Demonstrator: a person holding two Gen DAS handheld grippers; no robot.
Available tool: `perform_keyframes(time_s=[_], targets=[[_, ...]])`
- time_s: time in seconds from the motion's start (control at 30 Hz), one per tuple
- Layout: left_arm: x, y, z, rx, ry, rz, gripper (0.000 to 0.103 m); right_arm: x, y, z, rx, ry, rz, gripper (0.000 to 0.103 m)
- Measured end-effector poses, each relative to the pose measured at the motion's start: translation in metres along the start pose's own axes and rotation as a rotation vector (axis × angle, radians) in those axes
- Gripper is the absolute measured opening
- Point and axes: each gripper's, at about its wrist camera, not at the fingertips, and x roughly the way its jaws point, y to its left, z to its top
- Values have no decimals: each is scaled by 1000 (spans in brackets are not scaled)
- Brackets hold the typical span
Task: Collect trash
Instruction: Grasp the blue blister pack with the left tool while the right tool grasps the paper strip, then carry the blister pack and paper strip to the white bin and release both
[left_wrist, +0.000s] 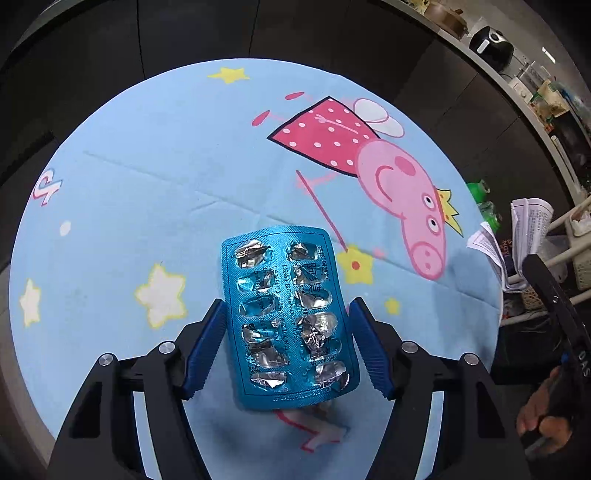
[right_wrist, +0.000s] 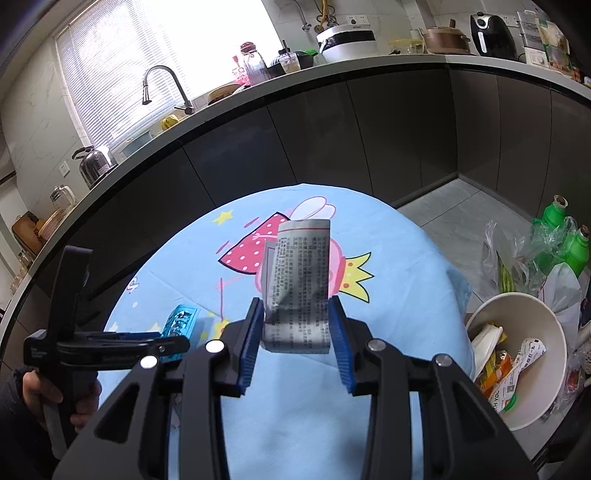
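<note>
Gripping one folded leaflet (right_wrist: 299, 291) above the tablecloth (right_wrist: 406, 258), the right gripper (right_wrist: 297, 332) nears one trash-filled paper bowl (right_wrist: 524, 369); the left gripper (left_wrist: 288, 343) brackets one emptied blister pack (left_wrist: 288, 317), contact unclear.

Print on the folded leaflet (right_wrist: 299, 291) & on the blister pack (left_wrist: 290, 321) too small/blurred to read, pack mostly hidden behind left gripper (right_wrist: 162, 338) in right wrist view, trash bowl (right_wrist: 554, 369) contents partly hidden.
</note>
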Motion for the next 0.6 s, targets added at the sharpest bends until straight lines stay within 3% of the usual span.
perform_keyframes(time_s=[0.27,0.6], targets=[[-66,-25,-15,20,-103,-140,63,-36,14,2,-28,-59,15,37],[-106,-109,-17,169,-157,-342,63,-96,-12,-4,-5,-150,-49,37]])
